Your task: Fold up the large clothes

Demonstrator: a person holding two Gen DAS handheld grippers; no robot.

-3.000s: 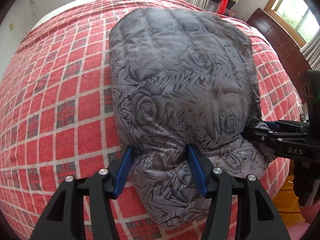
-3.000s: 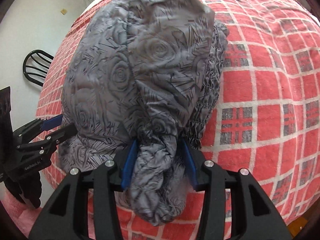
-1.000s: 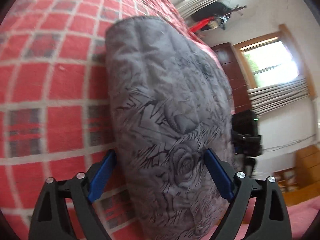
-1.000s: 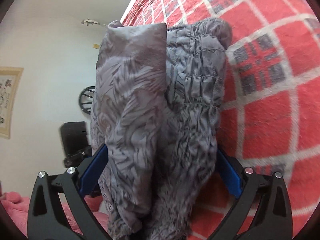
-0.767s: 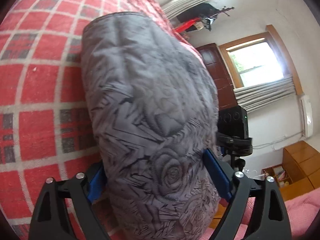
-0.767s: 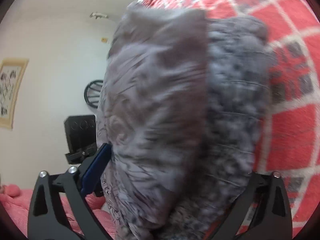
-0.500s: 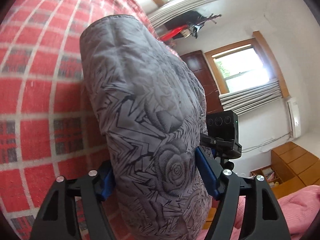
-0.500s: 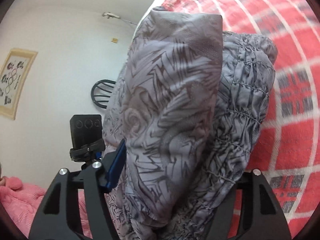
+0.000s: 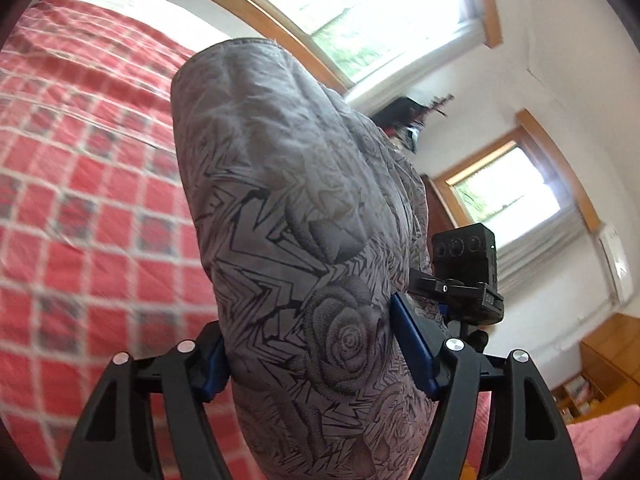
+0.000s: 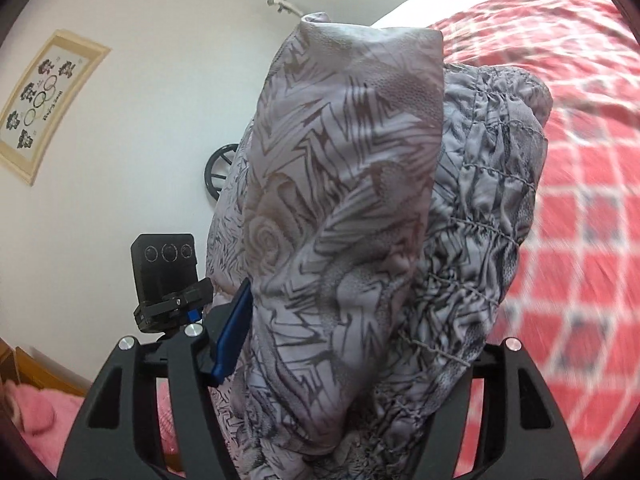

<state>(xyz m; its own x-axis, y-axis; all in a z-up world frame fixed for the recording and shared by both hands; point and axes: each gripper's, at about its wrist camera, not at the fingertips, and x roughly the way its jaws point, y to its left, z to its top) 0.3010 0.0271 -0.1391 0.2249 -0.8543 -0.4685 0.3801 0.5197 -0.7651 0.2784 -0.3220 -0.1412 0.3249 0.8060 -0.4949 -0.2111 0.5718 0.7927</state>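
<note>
1. Since the earlier frames the grey rose-print jacket (image 9: 304, 248) has come up off the red checked bedspread (image 9: 88, 208); the folded bundle now stands up the middle of both views, with windows and wall behind it instead of bed.
2. The left gripper (image 9: 320, 356) is clamped on the thick lower part of the bundle, its blue pads pressed into the fabric on either side; its jaws closed in from wider within the last second.
3. The right gripper (image 10: 360, 344) likewise squeezes the bundle. Its left blue pad shows at lower centre-left; the right one is buried under shirred fabric. Its jaws have also just narrowed.
4. Risk, as I judge it: the padding is slippery and bulky, so loose layers could slide from either grip and the fold would open.
5. The blurred bedspread suggests fast motion; a swing could flip the unheld top edge over.
6. The two tools sit close together, so uneven pulling could twist the bundle.
</note>
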